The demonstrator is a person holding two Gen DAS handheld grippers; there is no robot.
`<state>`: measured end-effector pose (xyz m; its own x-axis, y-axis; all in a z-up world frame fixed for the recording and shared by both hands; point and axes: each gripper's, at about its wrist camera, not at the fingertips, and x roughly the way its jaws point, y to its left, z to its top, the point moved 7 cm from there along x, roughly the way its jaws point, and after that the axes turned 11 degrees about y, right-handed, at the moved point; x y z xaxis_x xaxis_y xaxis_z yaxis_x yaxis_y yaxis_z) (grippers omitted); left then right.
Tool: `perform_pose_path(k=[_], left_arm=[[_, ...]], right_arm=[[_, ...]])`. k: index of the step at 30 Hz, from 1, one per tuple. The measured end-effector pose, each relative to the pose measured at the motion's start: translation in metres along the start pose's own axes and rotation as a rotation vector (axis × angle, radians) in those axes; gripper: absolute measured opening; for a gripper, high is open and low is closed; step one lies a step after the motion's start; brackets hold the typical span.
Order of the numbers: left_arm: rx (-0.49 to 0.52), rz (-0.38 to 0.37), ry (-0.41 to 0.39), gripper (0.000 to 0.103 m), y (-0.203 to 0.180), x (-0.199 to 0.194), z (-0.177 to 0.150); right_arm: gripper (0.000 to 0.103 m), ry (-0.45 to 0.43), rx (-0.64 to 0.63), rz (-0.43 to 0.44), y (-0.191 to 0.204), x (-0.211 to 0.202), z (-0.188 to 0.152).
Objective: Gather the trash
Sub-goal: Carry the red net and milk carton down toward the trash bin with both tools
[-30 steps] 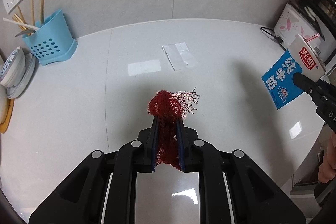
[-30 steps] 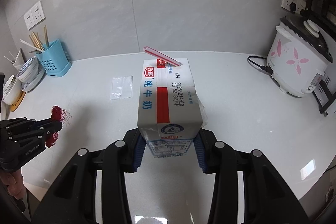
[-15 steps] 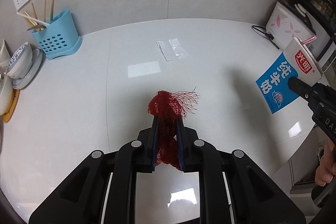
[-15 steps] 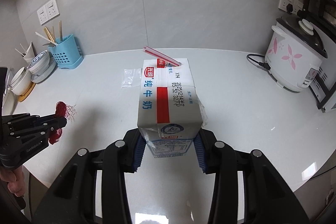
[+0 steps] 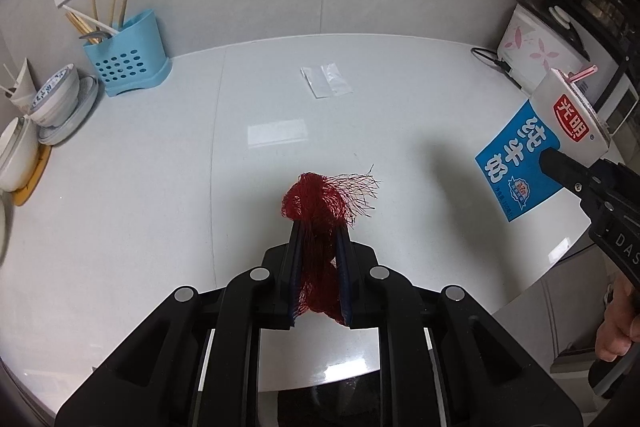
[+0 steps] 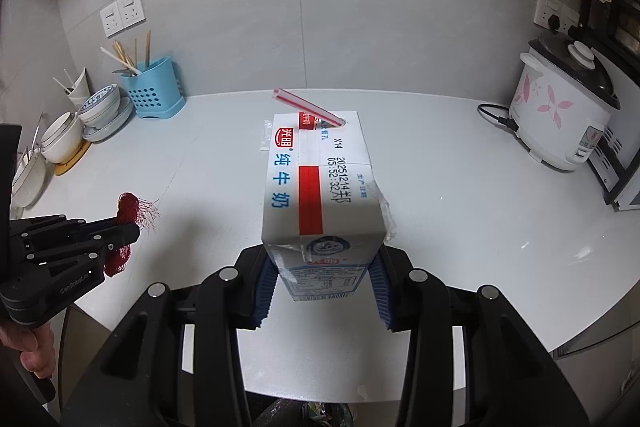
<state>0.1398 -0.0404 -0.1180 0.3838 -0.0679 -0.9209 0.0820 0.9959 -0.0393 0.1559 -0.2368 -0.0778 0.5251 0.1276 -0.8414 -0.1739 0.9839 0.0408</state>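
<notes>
My left gripper [image 5: 319, 233] is shut on a wad of red mesh netting [image 5: 320, 203] and holds it above the white counter's front edge; the netting also shows in the right wrist view [image 6: 128, 207]. My right gripper [image 6: 322, 267] is shut on a white and blue milk carton [image 6: 320, 187] with a pink straw [image 6: 308, 107] in its top; the carton also shows at the right of the left wrist view [image 5: 536, 151]. A clear plastic wrapper [image 5: 326, 81] lies flat on the counter toward the back wall.
A blue utensil holder [image 5: 128, 59] and stacked bowls [image 5: 52, 103] stand at the back left. A flowered rice cooker [image 6: 564, 115] with its cord stands at the right. Dark trash shows below the counter's front edge [image 6: 312, 411].
Both grippers have drawn back from the wall toward the counter's front edge, each keeping its hold. The wrapper now looks farther away.
</notes>
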Motion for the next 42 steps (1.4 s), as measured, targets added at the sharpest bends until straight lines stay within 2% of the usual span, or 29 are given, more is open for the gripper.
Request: perform_pose_path(k=[8, 27, 36, 42], left_arm=[[-0.024, -0.016, -0.006, 0.014, -0.005, -0.016, -0.023], [0.010, -0.048, -0.018, 0.014, -0.033, -0.062, -0.096], [0.045, -0.077, 0.028, 0.014, -0.047, -0.056, -0.139], [0.070, -0.071, 0.056, 0.014, -0.052, -0.050, -0.160]], right_arm=[[0.039, 0.004, -0.003, 0.022, 0.007, -0.021, -0.024], [0.039, 0.020, -0.005, 0.082, 0.026, -0.065, -0.093], [0.039, 0.025, -0.038, 0.079, 0.032, -0.077, -0.136], [0.039, 0.066, -0.057, 0.080, 0.033, -0.064, -0.166]])
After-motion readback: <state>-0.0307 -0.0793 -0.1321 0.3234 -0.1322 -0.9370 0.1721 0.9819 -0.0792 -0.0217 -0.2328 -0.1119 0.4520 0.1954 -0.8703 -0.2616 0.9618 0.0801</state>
